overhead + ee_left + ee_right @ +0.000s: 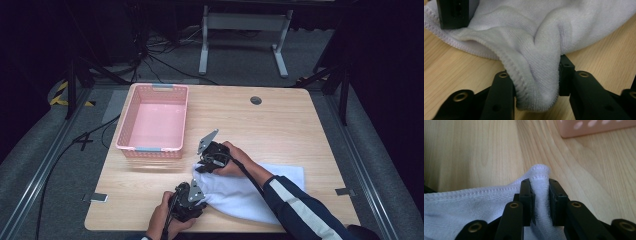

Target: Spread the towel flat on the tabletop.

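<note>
Pinching the white towel with both sets of fingers, I have it lying on the near right part of the table, its left end bunched up between my hands. From the high view I count two grippers: my left gripper at the towel's near left corner, my right gripper just beyond it at the far left corner. One pink basket stands at the far left of the table, apart from the towel. One towel, one basket, two grippers, that is the lot. My left gripper view gives what the high view cannot: a thick fold of hemmed cloth squeezed between my two black fingers, with the other gripper's finger resting on the towel farther off. My right gripper view shows the stitched edge standing up in a small loop, clamped tight between my fingers, and a corner of the basket beyond.
</note>
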{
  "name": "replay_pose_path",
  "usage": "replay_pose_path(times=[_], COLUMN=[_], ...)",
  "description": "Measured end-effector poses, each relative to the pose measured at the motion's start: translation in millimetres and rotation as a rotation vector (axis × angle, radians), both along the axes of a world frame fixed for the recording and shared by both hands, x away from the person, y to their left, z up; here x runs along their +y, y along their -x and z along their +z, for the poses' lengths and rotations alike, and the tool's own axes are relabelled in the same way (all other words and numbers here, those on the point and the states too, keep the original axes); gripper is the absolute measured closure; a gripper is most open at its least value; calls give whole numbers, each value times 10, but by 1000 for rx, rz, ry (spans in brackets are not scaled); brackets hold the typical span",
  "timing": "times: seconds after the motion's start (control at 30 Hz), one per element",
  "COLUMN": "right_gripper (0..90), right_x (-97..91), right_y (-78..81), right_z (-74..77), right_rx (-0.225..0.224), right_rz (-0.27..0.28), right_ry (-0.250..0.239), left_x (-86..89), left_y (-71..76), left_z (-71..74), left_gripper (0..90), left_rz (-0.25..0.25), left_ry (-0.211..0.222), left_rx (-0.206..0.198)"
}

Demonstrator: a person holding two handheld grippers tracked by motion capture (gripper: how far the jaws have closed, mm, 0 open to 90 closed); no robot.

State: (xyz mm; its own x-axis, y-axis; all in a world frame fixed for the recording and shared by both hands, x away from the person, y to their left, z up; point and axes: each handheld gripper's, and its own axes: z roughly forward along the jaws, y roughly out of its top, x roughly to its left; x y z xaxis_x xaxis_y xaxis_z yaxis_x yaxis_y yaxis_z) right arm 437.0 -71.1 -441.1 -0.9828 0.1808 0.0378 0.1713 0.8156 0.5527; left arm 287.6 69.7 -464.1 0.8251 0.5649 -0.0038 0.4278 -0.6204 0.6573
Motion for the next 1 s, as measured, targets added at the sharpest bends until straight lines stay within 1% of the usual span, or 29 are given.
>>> replay_pose_path(times=[0.07,0.1,0.13,0.17,0.23,0.27,0.33,0.43,0.47,0.53,0.57,0.63,0.7,0.77,0.8,0.83,0.87,0.9,0.93,1.0], right_gripper=[762,763,765,765,766,766,767,766,766,766,767,766,766,765,765,765,764,764,763,762], right_x=[65,95,133,154,202,218,262,326,361,415,427,427,365,265,207,162,75,21,-58,-215], right_y=[20,28,37,43,65,69,84,94,113,132,139,145,152,152,155,161,175,184,195,206], right_z=[44,70,100,121,184,208,281,351,382,426,449,484,544,601,631,653,692,715,743,797], right_rx=[-17,-16,-19,-25,-30,-35,-46,-54,-62,-71,-72,-75,-76,-66,-64,-64,-67,-68,-72,-88], right_rz=[13,25,33,39,47,53,65,80,91,105,115,118,133,135,133,133,140,140,138,131], right_ry=[-4,-10,-17,-22,-46,-53,-76,-87,-94,-103,-112,-127,-158,-195,-206,-215,-230,-239,-249,-258], left_x=[67,102,126,163,231,271,332,407,439,479,488,468,419,345,321,272,242,201,149,31], left_y=[34,55,61,67,91,108,146,196,203,226,232,241,249,257,256,255,254,253,244,215], left_z=[2,1,9,17,46,73,103,127,139,165,176,208,250,301,325,355,373,405,428,479], left_gripper=[688,688,690,690,691,693,692,692,691,690,687,682,677,678,679,680,681,682,682,683], left_rz=[2,11,12,15,19,16,31,48,46,54,51,51,46,30,15,0,-11,-27,-42,-72], left_ry=[-8,-12,-23,-22,-7,-3,-7,3,1,12,22,24,27,33,27,43,42,21,13,14], left_rx=[1,-11,-13,-21,-29,-48,-70,-90,-99,-106,-117,-135,-155,-179,-191,-197,-195,-203,-216,-228])
